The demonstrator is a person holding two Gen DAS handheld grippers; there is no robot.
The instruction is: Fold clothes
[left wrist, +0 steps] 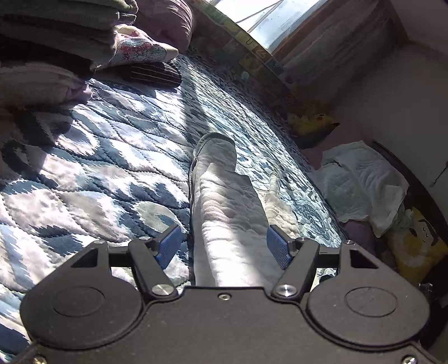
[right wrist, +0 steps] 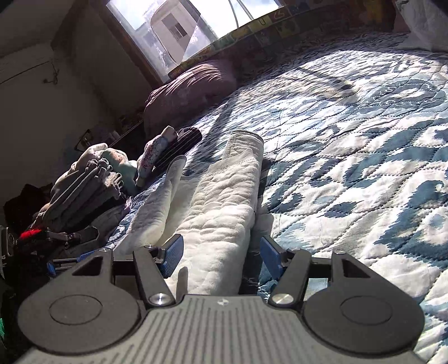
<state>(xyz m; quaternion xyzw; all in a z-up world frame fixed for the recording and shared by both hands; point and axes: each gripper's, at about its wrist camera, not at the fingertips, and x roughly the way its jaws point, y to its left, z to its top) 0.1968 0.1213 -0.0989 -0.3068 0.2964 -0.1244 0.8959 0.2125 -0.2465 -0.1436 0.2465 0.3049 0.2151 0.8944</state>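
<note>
Garment: white quilted garment point(left wrist: 224, 212) is lying in a long narrow fold on the bed, stretching away from both cameras over the blue-and-white quilt point(left wrist: 106, 156).
Left hand-held gripper point(left wrist: 224, 246): its blue pads point(left wrist: 278, 246) are standing spread wide, one on each side of the near end of the garment — neither pad is visibly pressing the cloth.
Right hand-held gripper point(right wrist: 221, 252): it is also sitting spread apart, straddling the white quilted garment point(right wrist: 221, 201), with the cloth passing between the fingers and no pinch showing.
Loose flap: a second strip of the same white cloth point(right wrist: 156, 207) is lying just to the left of the main fold in the right wrist view.
Stack: folded clothes point(right wrist: 84, 184) are sitting piled at the left edge of the bed, well apart from the garment.
Pillow: a mauve pillow point(right wrist: 193, 89) is resting at the far side, below the window point(right wrist: 179, 25).
Towel: a crumpled white towel point(left wrist: 364, 184) is lying off the bed's right side.
</note>
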